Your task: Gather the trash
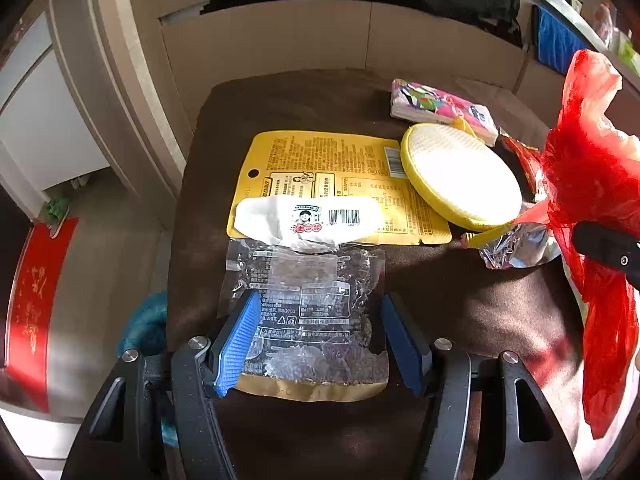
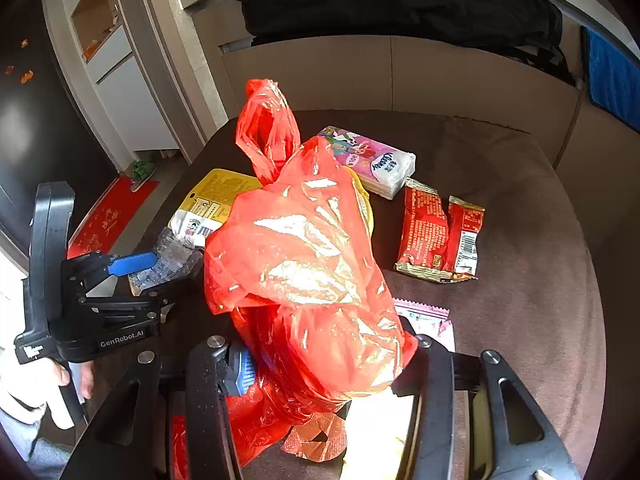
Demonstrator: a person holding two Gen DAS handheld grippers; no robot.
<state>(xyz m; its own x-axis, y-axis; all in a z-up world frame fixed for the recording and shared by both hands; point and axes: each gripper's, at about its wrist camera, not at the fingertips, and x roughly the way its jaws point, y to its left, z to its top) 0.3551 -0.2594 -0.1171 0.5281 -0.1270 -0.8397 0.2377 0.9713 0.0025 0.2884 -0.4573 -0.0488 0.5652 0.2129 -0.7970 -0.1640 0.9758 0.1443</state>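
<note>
**Fingers straddle a clear wrapper; bag held ready, most litter still out**

The left gripper (image 1: 316, 340) has its blue fingers (image 1: 236, 340) apart, one on each side of a clear plastic wrapper (image 1: 308, 312) that lies flat on the dark brown desk (image 1: 460, 312); the pads do not seem to press it. The right gripper (image 2: 324, 364) is clamped on a red plastic bag (image 2: 304, 248), bunched between its fingers and held above the desk.

As I judge it, collecting is at an early or middle stage: whether anything is in the bag cannot be told. Left out, going farther from the left gripper: the clear wrapper, a white sachet (image 1: 308, 216), a yellow pouch (image 1: 332, 184), a red snack wrapper (image 2: 440, 232), and a pink wrapper (image 2: 428, 316) beside the bag. The round yellow brush (image 1: 460, 176) and tissue pack (image 1: 440, 106) may not be trash.

The clear wrapper's long axis runs straight away from the left gripper, gold-edged end nearest. The sachet lies crosswise to it.
</note>
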